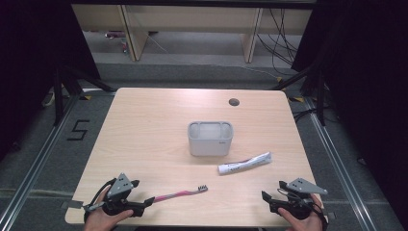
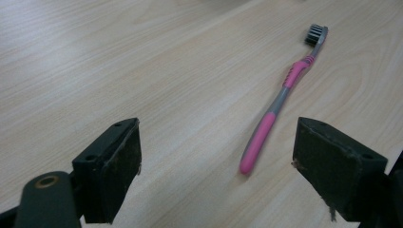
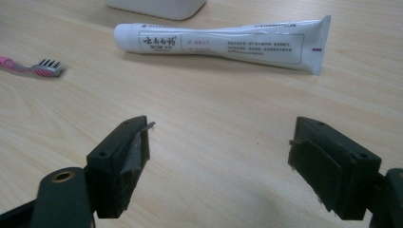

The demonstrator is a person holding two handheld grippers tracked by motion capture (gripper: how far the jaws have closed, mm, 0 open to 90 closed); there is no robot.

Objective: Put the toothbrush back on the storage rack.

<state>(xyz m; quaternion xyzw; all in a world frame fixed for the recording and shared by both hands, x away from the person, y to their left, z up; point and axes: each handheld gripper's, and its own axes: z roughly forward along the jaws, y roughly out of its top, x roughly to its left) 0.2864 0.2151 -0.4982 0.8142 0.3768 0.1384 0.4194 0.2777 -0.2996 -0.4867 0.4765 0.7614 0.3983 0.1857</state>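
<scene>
Wooden table [image 1: 144, 125], grey holder [image 1: 210, 138] at centre, contents unclear from high view, pink toothbrush [image 2: 280, 99] lying ahead of wide-open left gripper [image 2: 216, 156], printed toothpaste tube [image 3: 223, 43] lying beyond wide-open, empty right gripper [image 3: 218, 156].

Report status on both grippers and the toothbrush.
Left gripper open, toothbrush lying just ahead. Right gripper open, facing toothpaste tube. Nothing in the way.

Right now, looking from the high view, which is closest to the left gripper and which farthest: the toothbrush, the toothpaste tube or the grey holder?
From the left gripper:
1. Toothbrush, just beside its jaws, near the front edge.
2. Grey holder, mid-table.
3. Toothpaste tube, right of centre; close to the holder's distance, slightly farther.
</scene>
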